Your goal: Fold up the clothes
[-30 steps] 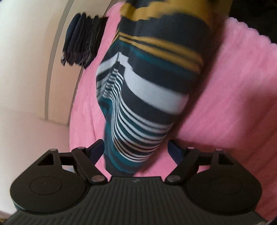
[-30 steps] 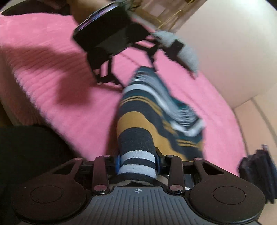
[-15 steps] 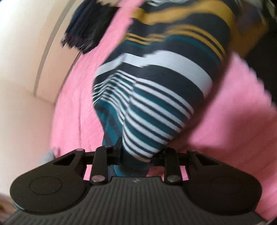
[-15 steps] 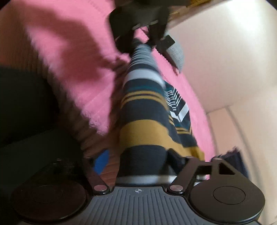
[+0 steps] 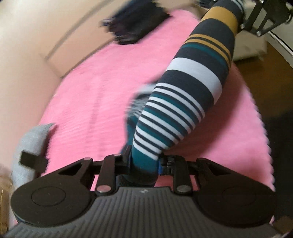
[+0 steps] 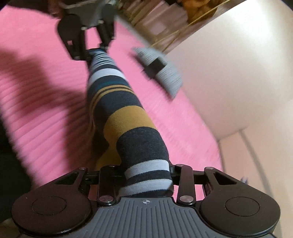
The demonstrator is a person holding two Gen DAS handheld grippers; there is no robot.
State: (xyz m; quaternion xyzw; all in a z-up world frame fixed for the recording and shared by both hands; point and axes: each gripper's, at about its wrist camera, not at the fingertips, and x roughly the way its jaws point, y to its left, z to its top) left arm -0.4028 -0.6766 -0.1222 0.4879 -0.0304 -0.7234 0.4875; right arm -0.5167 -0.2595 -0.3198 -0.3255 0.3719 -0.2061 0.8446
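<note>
Left wrist view, near field: the left hand-held gripper (image 5: 144, 163) is clamped on the teal, narrow-striped end of a striped sock (image 5: 185, 102). The sock stretches away from it, raised over a pink blanket (image 5: 87, 95), through white, navy and mustard bands to the right hand-held gripper (image 5: 241, 16) at the upper right edge, which grips the far end. To the left, beside the near gripper, lies a grey sock (image 5: 31, 139) with a black band. A loose striped fold shows just behind the stretched sock. Far field: a blurred pile of dark clothes (image 5: 135, 25) lies at the blanket's far edge, against a pale wall.

Right wrist view, near field: the right hand-held gripper (image 6: 146, 179) is closed on the navy-and-white cuff of the striped sock (image 6: 117, 102). The sock runs taut to the left hand-held gripper (image 6: 97, 50), above the pink blanket (image 6: 36, 113). The grey sock (image 6: 159, 69) lies to the right, near the wall.
</note>
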